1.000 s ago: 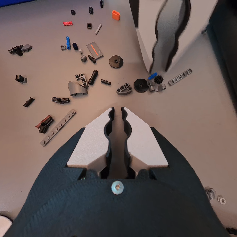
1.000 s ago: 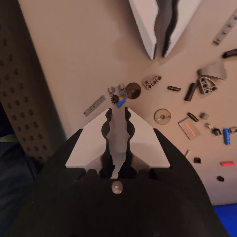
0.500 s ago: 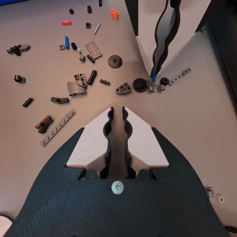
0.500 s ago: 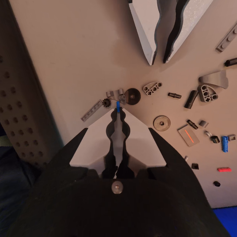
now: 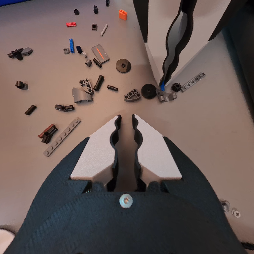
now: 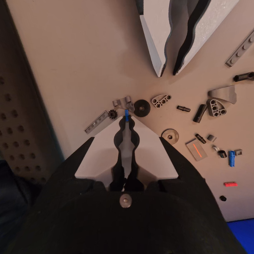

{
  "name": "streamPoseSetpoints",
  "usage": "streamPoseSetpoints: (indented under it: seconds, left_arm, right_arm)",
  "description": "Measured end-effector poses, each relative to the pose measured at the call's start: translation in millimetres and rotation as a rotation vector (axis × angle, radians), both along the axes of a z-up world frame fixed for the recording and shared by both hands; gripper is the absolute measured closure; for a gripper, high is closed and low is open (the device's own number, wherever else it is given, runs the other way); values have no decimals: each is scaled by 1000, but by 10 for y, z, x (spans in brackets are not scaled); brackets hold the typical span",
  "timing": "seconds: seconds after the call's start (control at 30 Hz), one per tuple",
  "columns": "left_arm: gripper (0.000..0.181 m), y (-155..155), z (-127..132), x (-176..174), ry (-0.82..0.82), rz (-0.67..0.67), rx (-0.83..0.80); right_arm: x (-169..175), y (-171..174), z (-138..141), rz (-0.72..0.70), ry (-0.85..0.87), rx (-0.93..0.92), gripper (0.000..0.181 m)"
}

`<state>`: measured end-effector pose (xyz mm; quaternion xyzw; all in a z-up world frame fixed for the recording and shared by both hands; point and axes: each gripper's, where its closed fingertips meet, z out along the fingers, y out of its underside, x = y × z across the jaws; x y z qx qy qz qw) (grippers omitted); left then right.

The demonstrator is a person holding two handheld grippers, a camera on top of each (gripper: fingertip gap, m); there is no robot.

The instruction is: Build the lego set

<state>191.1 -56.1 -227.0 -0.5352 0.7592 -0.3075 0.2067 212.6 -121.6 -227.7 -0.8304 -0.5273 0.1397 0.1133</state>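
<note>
Lego pieces are lying scattered over the beige worktop (image 5: 192, 137); at centre of the right wrist view, the right gripper (image 6: 127, 116) is pinching a blue pin (image 6: 126, 115), its long axis pointing upward toward the grey connector (image 6: 123, 104); the left gripper (image 5: 126, 116) is hovering slightly parted, holding nothing.
</note>
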Motion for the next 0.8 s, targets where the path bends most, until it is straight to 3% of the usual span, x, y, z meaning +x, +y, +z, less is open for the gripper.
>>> streamPoseSetpoints:
  seconds: [0.4,0.8]
  left_arm:
    - [154,-149,302,163,-139,-55,150]
    - [160,-203,436,363,-224,-49,407]
  right_arm:
    - [76,369,378,-154,240,150,179]
    - [77,432,426,-207,349,109,178]
